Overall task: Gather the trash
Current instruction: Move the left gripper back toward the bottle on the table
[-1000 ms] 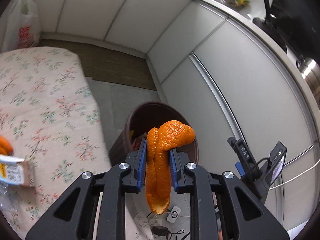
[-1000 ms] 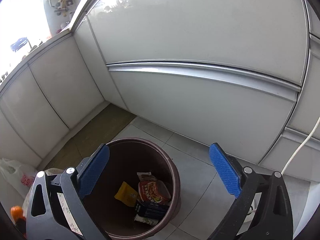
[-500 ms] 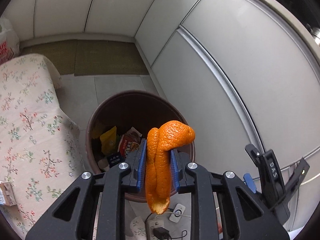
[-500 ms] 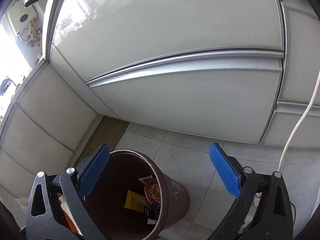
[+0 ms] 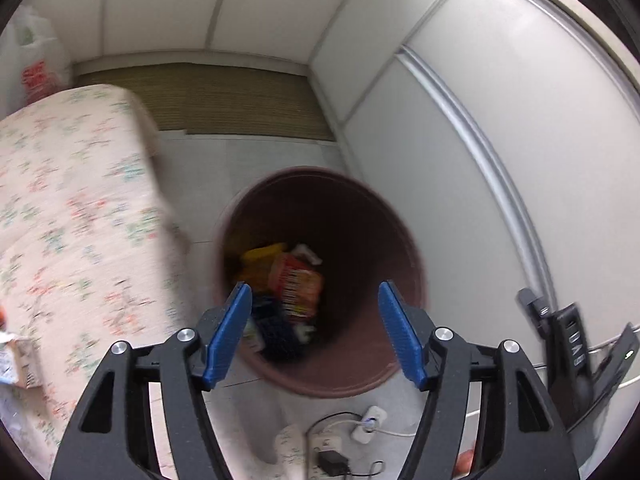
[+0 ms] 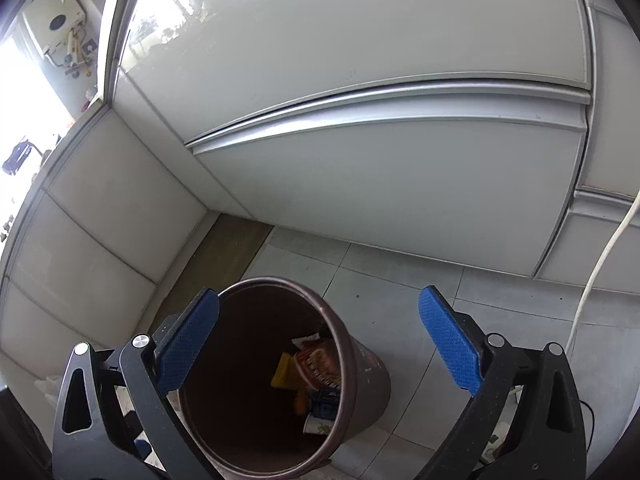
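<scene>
A brown trash bin (image 5: 360,220) stands on the tiled floor and holds a yellow packet (image 5: 260,258), a red packet (image 5: 296,280) and dark wrappers. My left gripper (image 5: 314,286) hangs over the bin's near rim; its jaws are opening and nothing is between them. In the right wrist view the same bin (image 6: 368,364) sits below my right gripper (image 6: 319,292), which stands wide open and empty. An orange piece (image 6: 300,400) that looks like the peel lies among the packets inside.
A table under a floral cloth (image 5: 80,200) is left of the bin, with a small box (image 5: 16,360) at its edge. White cabinets (image 6: 400,180) stand behind. A power strip with a charger (image 5: 368,420) lies on the floor, and a white cord (image 6: 600,272) hangs at right.
The left gripper moved over the bin, then let go of the orange peel, which is gone from its jaws. The right gripper's view rolled; it stays open.
</scene>
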`<state>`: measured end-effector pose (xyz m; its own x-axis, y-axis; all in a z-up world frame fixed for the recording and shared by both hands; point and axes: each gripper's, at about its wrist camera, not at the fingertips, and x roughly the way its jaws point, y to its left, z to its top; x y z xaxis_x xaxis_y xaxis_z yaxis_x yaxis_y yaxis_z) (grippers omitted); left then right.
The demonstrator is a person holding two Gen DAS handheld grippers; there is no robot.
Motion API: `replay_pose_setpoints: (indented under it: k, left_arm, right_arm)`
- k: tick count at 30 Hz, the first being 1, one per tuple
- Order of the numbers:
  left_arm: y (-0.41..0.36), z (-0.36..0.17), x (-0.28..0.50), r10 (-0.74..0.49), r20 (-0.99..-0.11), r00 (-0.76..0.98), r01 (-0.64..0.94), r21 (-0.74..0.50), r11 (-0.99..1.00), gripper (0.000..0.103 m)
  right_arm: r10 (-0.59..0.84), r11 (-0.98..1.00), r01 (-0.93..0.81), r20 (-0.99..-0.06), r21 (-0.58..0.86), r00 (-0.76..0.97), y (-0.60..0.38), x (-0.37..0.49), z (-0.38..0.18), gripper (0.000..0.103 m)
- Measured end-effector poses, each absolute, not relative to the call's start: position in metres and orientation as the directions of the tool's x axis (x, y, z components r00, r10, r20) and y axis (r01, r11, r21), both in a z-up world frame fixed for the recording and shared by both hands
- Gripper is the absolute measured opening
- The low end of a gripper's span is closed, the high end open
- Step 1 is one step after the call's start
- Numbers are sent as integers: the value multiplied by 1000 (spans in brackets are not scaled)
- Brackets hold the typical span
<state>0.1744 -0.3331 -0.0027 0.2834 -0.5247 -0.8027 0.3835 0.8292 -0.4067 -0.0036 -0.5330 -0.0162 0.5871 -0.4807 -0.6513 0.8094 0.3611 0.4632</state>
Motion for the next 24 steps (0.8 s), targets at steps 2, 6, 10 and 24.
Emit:
replay_pose_setpoints:
  k: [2,6,10,24]
  left_arm:
    - [-314,-8,168,-475,-823,312,356,-362,861,65]
    - [-269,-18,150,-372,-845,384,288,-274,918,66]
    - [-211,-23,140,-286,-843,456,206,-213,955,72]
    - [31,-36,84,-142,-826,545,-453,-433,780,78]
  right_arm:
    - [-468,388,802,-653,454,596,-527,3,-15,96]
    - [-422,455,776,-661,436,620,-512,20,-15,96]
    - [-358,558,732,-683,390,637,-490,46,-15,96]
    - [-252,796,547,-682,258,687,-394,105,-4,96]
